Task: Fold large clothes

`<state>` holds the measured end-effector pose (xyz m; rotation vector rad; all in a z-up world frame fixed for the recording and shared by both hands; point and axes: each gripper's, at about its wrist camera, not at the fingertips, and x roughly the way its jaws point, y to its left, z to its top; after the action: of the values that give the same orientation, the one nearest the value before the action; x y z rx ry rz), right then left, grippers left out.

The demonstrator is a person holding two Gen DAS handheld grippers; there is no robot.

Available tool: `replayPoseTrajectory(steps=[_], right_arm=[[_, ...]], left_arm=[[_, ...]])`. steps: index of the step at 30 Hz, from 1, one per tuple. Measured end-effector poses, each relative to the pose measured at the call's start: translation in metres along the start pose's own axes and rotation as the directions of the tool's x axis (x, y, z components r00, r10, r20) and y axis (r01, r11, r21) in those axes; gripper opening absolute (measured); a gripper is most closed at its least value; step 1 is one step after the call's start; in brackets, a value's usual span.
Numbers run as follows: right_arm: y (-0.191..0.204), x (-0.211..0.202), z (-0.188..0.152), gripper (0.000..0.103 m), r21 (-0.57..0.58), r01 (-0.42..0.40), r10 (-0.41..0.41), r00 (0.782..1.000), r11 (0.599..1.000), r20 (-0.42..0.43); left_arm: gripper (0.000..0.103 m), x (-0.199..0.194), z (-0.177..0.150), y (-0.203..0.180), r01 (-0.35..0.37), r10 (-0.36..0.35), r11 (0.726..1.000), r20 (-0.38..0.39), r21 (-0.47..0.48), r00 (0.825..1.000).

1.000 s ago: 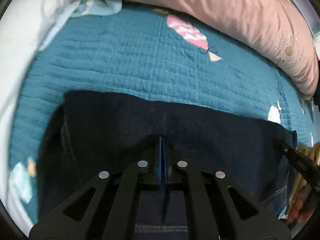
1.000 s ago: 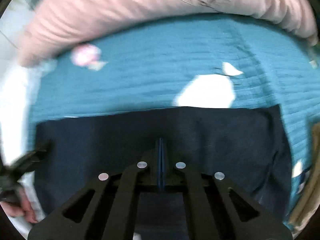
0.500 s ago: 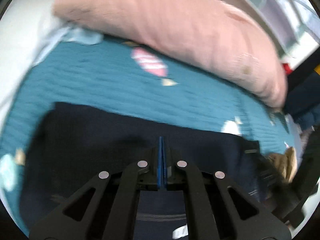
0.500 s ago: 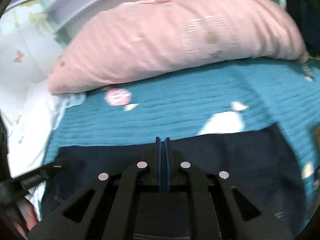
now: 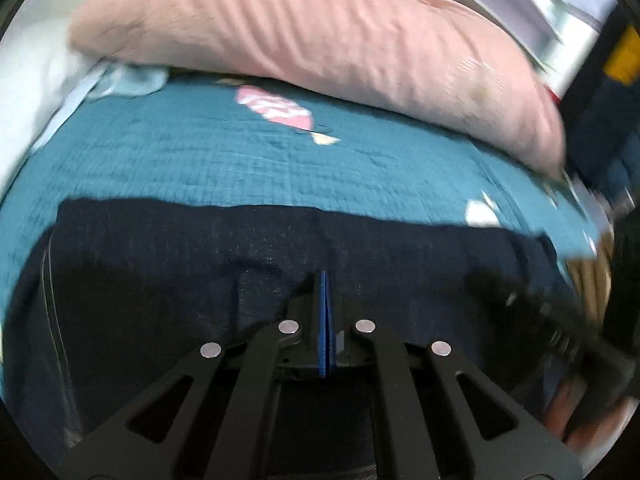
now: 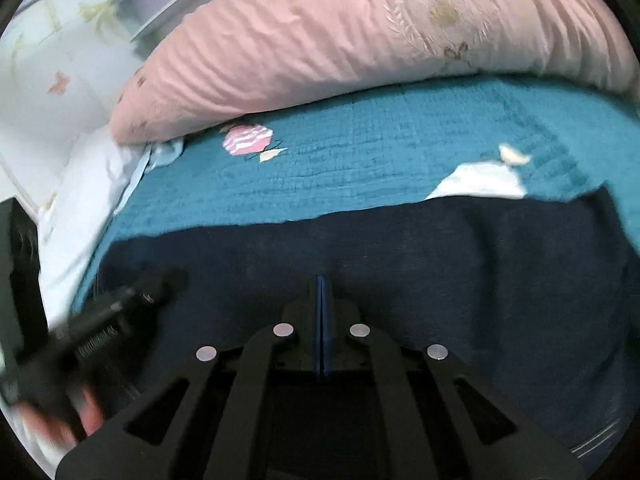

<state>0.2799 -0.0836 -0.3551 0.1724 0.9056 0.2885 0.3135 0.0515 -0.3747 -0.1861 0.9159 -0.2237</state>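
Across the teal bed quilt [image 5: 248, 152] the dark garment [image 5: 160, 264] is lying lengthwise, just beyond both tongs; left tongs [image 5: 323, 280] and right tongs [image 6: 321, 282] are hovering pinched together, gripping nothing visible

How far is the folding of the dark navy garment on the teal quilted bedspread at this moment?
Done, it seems: the dark navy garment lies as a wide band across the teal quilted bedspread, its far edge fairly straight. In hand: the left gripper and right gripper are both shut over the cloth; a pinch is not visible. Left: probably further folds, since the band is wide.
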Motion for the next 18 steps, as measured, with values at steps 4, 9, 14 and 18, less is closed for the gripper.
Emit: replayPoseTrajectory(steps=[4,9,14,18], right_arm=[[-0.064,-0.029,-0.014,0.000,0.063,0.102,-0.101,0.995,0.993,-0.018],[-0.103,-0.065,-0.023,0.000,0.116,0.246,-0.242,0.969,0.962,-0.049],[-0.094,-0.096,-0.027,0.006,0.283,0.221,-0.218,0.975,0.933,-0.043],[-0.018,-0.103,-0.025,0.006,0.200,0.093,-0.100,0.995,0.975,0.023]], left_arm=[[0.002,-0.021,-0.003,0.027,-0.124,0.124,0.992,0.009,0.015,0.992],[0.002,-0.055,-0.018,0.086,-0.293,0.292,0.953,-0.021,-0.083,0.956],[0.002,-0.076,-0.018,0.073,-0.379,0.378,0.924,-0.038,-0.046,0.925],[0.002,-0.099,-0.026,0.017,-0.185,0.186,0.980,0.007,-0.074,0.982]])
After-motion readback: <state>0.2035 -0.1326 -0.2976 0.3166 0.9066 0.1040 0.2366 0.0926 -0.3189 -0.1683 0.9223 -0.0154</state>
